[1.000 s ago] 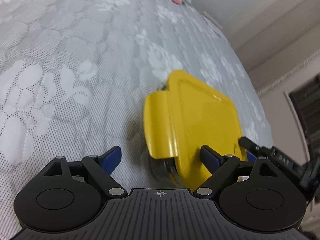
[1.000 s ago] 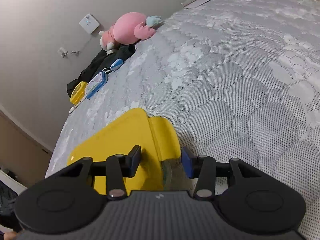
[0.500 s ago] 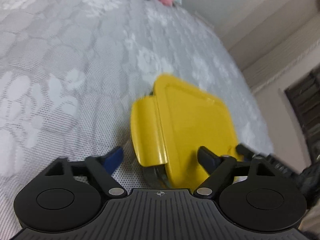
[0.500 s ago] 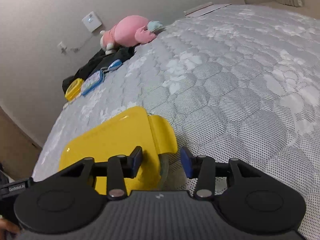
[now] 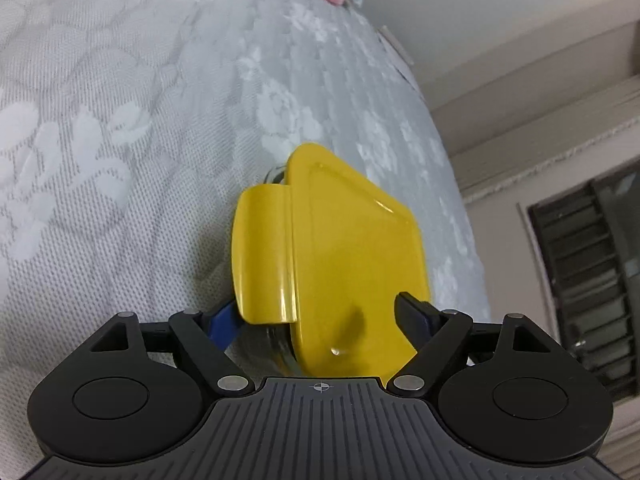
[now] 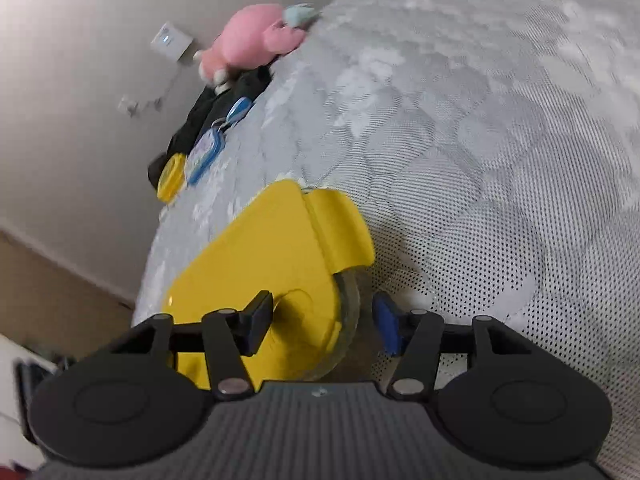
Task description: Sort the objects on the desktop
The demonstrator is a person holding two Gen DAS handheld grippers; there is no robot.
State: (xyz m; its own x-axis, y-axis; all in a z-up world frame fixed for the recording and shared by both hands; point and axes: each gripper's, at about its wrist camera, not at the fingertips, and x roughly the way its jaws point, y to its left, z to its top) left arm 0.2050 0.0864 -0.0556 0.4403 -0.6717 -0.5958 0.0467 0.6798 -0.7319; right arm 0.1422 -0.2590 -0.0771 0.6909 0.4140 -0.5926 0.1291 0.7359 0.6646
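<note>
1. A clear box with a yellow lid (image 5: 352, 256) sits on the grey bed cover (image 5: 120, 160), near the edge of the bed. It lies close under both cameras.
2. The left gripper (image 5: 316, 320) has its 2 fingers about half wide, 1 on each side of the near end of the box. The blue pad looks close to the flap, but I cannot tell if the pads press on it.
3. The right gripper (image 6: 326, 322) is opening its fingers. The box rim is between them, and the right pad (image 6: 386, 326) stands clear of the glassy wall.
4. My guess is that 1 gripper keeps the box steady while the other lets go of the side flap (image 6: 340, 232).
5. The lid is smooth, shiny plastic with round corners. The box under it looks clear and hard.
6. The bed cover is soft and bumpy, with tiny holes and white flower shapes.
7. Far off by the wall lie a pink plush toy (image 6: 248, 40), a blue tag (image 6: 206, 152) and a small yellow lid (image 6: 170, 178).
</note>
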